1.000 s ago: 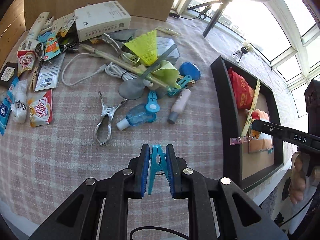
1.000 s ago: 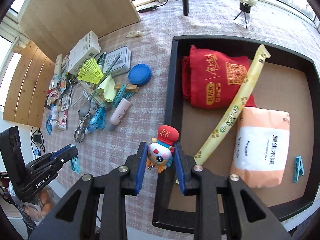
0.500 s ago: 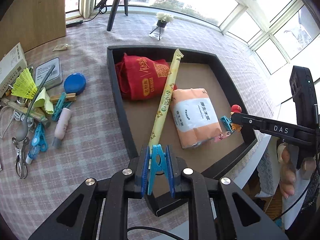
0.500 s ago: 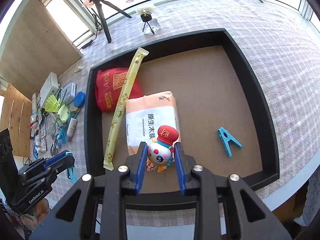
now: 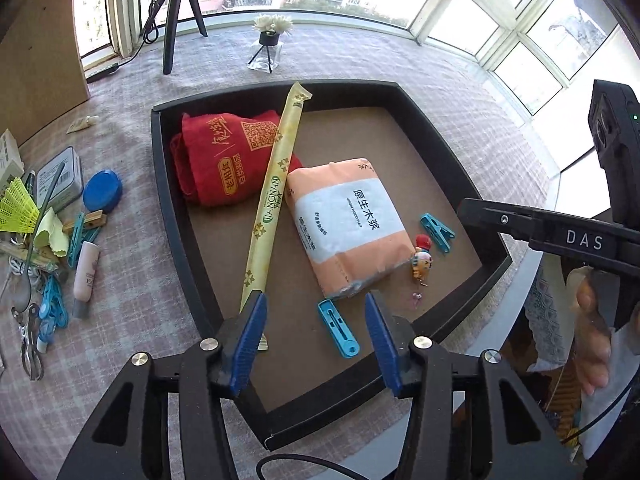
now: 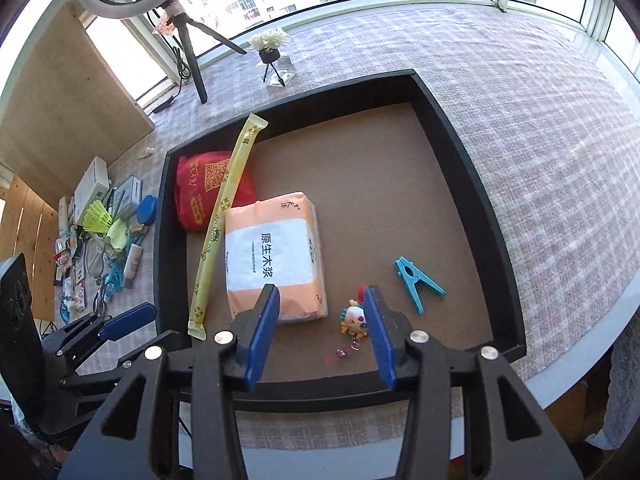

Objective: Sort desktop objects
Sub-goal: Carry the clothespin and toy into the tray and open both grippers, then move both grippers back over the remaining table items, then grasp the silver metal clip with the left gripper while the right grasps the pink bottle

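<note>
**Both loads let go over the tray**

Left wrist view: my left gripper point(image 5: 316, 334) points down over the near left corner of the black tray point(image 5: 160, 184), and its jaws are opening. The blue clothespin point(image 5: 338, 334) lies flat on the tray's brown floor between the blue pads point(image 5: 250, 342) without touching either, so I judge it released. Beyond it sit the orange tissue pack point(image 5: 347, 227), the long yellow stick packet point(image 5: 274, 204) leaning over the red pouch point(image 5: 222, 160), and a second blue clothespin point(image 5: 437, 227) near the right wall. The little figurine keychain point(image 5: 422, 260) lies just beside the tissue pack's near right corner. Left of the tray, on the checked cloth, the unsorted clutter waits: a blue round lid point(image 5: 103, 191), a pink tube point(image 5: 86, 272), a yellow shuttlecock point(image 5: 18, 208), and more clothespins.

Right wrist view: my right gripper point(image 6: 322, 332) hangs over the tray's near edge, jaws opening too. The figurine keychain point(image 6: 354, 319) rests on the floor just inside the right pad; I cannot tell whether it brushes it, but nothing is pinched. My left gripper point(image 6: 120, 330) shows at the lower left.

The step in hand is the drop-off, and it looks done for both items. Next, I judge, both tools must lift clear without nudging what they released, then swing left to the clutter for new picks.
</note>
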Tool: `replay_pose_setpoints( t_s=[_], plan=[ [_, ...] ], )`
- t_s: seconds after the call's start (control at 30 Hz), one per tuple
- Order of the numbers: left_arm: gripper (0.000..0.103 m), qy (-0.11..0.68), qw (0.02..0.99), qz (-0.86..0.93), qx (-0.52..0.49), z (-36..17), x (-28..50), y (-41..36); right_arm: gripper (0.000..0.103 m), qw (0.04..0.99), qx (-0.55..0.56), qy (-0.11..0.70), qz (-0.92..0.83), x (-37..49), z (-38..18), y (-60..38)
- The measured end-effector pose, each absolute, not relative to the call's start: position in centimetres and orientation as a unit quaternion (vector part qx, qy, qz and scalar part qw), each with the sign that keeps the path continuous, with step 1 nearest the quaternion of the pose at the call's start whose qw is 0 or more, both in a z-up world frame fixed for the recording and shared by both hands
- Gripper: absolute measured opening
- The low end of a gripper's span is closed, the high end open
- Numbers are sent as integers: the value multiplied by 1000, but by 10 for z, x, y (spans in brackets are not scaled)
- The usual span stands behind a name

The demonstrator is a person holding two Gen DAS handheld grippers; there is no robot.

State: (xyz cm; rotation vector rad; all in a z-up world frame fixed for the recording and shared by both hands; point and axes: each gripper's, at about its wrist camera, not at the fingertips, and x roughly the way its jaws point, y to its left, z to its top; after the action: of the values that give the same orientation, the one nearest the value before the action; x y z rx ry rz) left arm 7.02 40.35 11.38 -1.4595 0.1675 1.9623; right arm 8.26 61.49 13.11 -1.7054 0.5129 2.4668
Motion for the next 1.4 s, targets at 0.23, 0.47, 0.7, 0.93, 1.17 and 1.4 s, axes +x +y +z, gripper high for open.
replay_pose_setpoints(
  t_s=[0.23,0.47,0.7,0.93,1.17,1.4],
  plan=[
    [47,37,283,775,-563,110,45,348,43,10,-561,142,815,61,138,570],
    [45,1,211,792,-572,100,17,264,43,-40,-568,118,813,31,138,499],
    [45,-24,153,798,-583,87,-5,187,43,-85,-587,85,801,-2,123,421],
    [43,-41,137,785,-602,68,-21,138,43,-100,-617,78,776,-33,95,366],
    [46,-18,146,775,-614,50,-23,139,43,-84,-648,99,750,-59,57,342],
    [46,13,151,770,-620,35,-27,150,43,-51,-663,119,738,-75,32,341]
  ],
)
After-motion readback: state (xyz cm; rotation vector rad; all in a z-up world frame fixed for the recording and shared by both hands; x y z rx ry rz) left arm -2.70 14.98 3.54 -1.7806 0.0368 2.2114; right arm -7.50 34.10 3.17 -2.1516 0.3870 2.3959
